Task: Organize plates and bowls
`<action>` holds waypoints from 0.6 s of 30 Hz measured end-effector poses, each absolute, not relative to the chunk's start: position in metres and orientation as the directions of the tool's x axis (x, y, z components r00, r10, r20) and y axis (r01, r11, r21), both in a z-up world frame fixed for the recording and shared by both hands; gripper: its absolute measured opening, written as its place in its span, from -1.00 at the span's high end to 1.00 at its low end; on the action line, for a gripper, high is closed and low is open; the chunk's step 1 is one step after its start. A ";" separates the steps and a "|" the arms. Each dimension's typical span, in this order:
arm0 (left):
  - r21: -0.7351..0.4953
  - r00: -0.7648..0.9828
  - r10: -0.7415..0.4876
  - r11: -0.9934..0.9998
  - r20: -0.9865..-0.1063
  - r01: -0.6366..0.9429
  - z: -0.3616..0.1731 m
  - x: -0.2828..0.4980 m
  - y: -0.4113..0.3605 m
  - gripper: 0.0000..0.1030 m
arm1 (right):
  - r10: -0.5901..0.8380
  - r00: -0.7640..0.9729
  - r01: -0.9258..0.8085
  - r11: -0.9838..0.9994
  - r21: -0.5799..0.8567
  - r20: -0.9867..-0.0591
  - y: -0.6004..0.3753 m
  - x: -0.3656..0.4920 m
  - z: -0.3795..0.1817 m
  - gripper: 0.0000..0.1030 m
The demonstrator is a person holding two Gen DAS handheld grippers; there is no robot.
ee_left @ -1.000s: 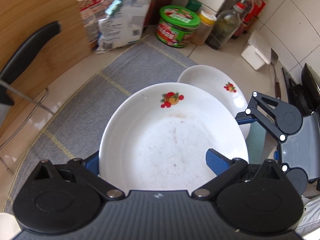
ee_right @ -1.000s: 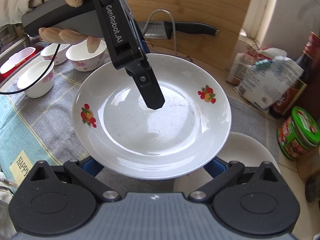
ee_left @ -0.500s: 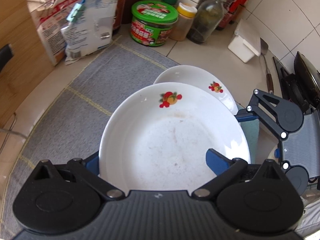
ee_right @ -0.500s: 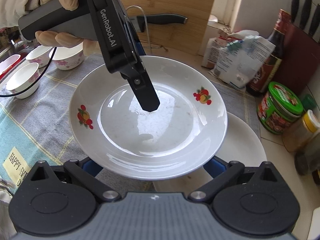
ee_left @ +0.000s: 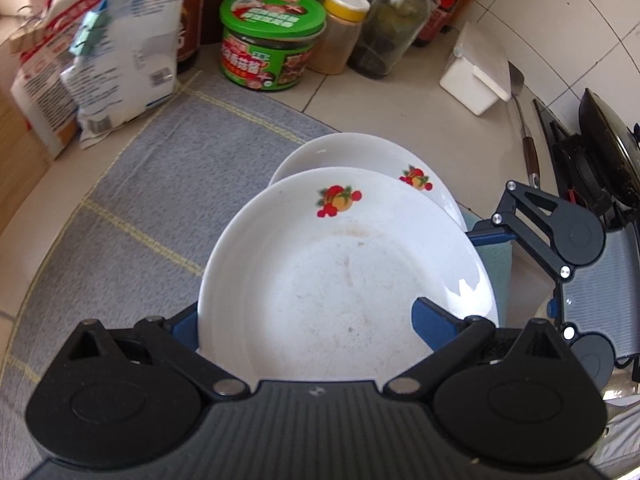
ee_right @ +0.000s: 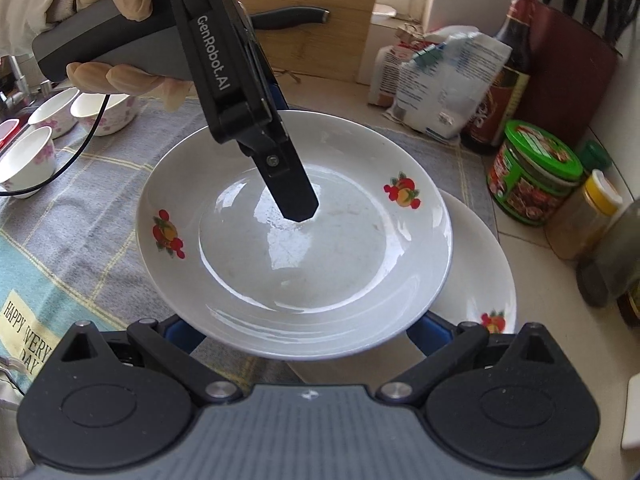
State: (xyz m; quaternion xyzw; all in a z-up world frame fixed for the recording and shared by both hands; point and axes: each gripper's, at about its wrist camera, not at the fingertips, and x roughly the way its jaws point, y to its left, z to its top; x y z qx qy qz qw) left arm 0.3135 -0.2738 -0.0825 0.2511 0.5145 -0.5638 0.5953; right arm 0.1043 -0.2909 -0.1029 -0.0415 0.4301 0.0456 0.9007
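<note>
A white plate with red fruit motifs (ee_left: pixel 344 280) (ee_right: pixel 296 248) hangs above the grey cloth (ee_left: pixel 160 184), carried between both grippers. My left gripper (ee_left: pixel 308 316) is clamped on it with jaws wide. One finger (ee_right: pixel 296 196) presses inside the plate's well and the other is hidden under the rim. My right gripper (ee_right: pixel 304 332) stands open, both fingers beneath the near rim. A second matching plate (ee_left: pixel 360 152) (ee_right: pixel 480 272) lies on the cloth, partly under the held one.
Several small floral bowls (ee_right: pixel 40 160) stand at the cloth's left. A green-lidded tub (ee_left: pixel 272 40), jars, bottles and white bags (ee_left: pixel 120 48) line the back. There is a white box (ee_left: pixel 476 76), a spatula and a dark wok (ee_left: pixel 608 152) at the right. A gloved hand (ee_right: pixel 120 76) grips the left handle.
Both grippers have carried the plate sideways toward the jars and slightly down. It now overlaps more of the lying plate. The bowls have slid toward the left edge of the right wrist view.
</note>
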 end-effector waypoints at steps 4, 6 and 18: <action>-0.285 -0.174 -0.410 0.225 -0.895 0.932 -0.086 0.311 -0.283 -0.96 | 0.035 0.621 -0.095 0.995 -0.031 -0.783 -0.298 0.101 -0.106 -1.00; -0.284 -0.178 -0.409 0.215 -0.895 0.934 -0.087 0.309 -0.286 -0.96 | 0.032 0.617 -0.083 0.996 -0.025 -0.787 -0.301 0.101 -0.109 -1.00; -0.276 -0.178 -0.413 0.191 -0.893 0.942 -0.087 0.307 -0.299 -0.96 | 0.019 0.604 -0.029 1.000 0.001 -0.797 -0.315 0.102 -0.117 -1.00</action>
